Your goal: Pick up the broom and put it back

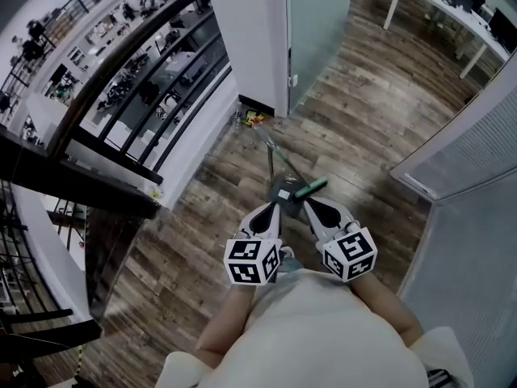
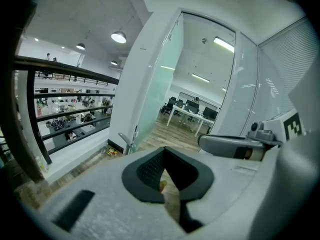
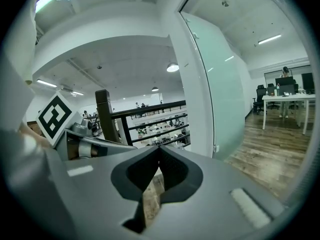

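The left hand-held gripper (image 1: 272,208) and the right hand-held gripper (image 1: 308,204) are hanging shut and empty near the broom (image 1: 310,188) sitting on the floor (image 1: 355,120) (by a dustpan (image 1: 283,191)), so they may be bumping it away unless they are opening first.

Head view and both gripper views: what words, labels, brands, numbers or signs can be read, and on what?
None can be read.
Left marker cube, right marker cube: black-and-white square patterns only, no letters or digits.
Small colourful items on the floor at the wall base: any print too small to read.
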A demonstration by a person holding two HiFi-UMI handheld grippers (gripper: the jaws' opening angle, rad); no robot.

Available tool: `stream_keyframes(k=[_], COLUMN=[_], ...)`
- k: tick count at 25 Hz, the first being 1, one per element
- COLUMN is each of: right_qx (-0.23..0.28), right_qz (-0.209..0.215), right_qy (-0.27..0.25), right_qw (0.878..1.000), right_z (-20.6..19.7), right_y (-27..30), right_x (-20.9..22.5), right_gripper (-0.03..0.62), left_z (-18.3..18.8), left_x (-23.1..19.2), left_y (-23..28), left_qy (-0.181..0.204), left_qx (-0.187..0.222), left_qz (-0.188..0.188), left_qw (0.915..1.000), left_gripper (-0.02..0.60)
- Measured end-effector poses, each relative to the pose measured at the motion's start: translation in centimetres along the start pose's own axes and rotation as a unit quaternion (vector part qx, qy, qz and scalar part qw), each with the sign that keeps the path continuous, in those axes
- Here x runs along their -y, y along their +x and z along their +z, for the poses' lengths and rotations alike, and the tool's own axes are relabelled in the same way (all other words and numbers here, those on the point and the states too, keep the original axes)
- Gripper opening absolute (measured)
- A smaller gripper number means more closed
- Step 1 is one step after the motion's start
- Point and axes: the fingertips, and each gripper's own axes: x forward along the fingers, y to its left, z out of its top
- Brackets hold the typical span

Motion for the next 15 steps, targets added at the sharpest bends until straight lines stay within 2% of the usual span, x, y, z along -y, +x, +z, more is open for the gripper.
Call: stream_keyframes(k=[6,15], right_qx=[0.001,-0.013], right_qz=[-0.009,-0.020], right_qy=[0.000,0.024], right_qw=[1.000,0.999], right_z=[0.6,-0.4], right_y=[2.1,2.8], right_x=[0.5,2.5], right_gripper=[0.006,0.006], left_z=[1.0,1.0], left_x=[-2.0,-2.4], left_y=[1.1,3.0], left_qy=[0.000,-0.003], left_qx=[0.000,-0.016], left_qz=[0.000,0.001], left_qw=[1.0000,0.9999], left_gripper=[0.005,0.005])
